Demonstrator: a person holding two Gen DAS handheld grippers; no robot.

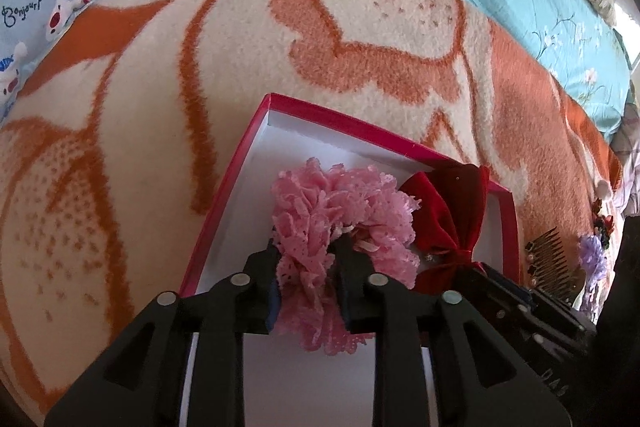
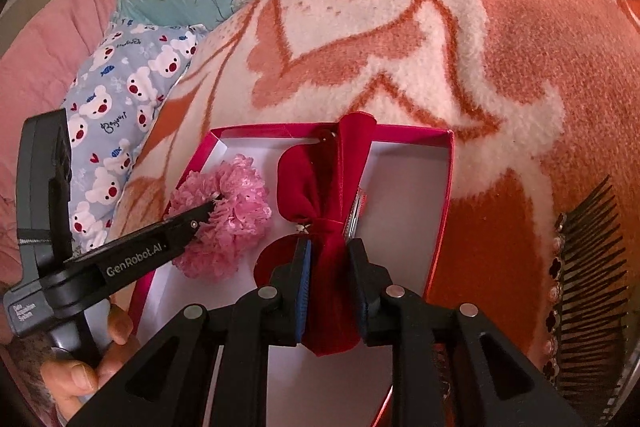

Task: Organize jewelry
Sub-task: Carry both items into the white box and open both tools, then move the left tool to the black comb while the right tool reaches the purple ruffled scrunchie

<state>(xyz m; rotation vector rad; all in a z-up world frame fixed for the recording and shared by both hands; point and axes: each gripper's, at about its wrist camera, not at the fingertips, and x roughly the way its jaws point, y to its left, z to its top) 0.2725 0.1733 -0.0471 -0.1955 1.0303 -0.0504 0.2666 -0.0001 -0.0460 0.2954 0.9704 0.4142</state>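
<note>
A red box (image 1: pixel 236 171) with a white inside lies on the orange and cream blanket; it also shows in the right wrist view (image 2: pixel 442 211). My left gripper (image 1: pixel 306 259) is shut on a pink lace scrunchie (image 1: pixel 344 203) and holds it over the box's left part. The scrunchie also shows in the right wrist view (image 2: pixel 236 211), with the left gripper (image 2: pixel 208 209) on it. My right gripper (image 2: pixel 326 259) is shut on the knot of a red velvet bow (image 2: pixel 316 179), held over the middle of the box. The bow (image 1: pixel 452 211) shows to the right of the scrunchie in the left wrist view.
A dark hair comb with gems (image 2: pixel 588 279) lies on the blanket right of the box; it also shows in the left wrist view (image 1: pixel 550 259). A purple scrunchie (image 1: pixel 592 251) and small flower clips (image 1: pixel 602 219) lie beyond it. A bear-print pillow (image 2: pixel 116 123) lies at the left.
</note>
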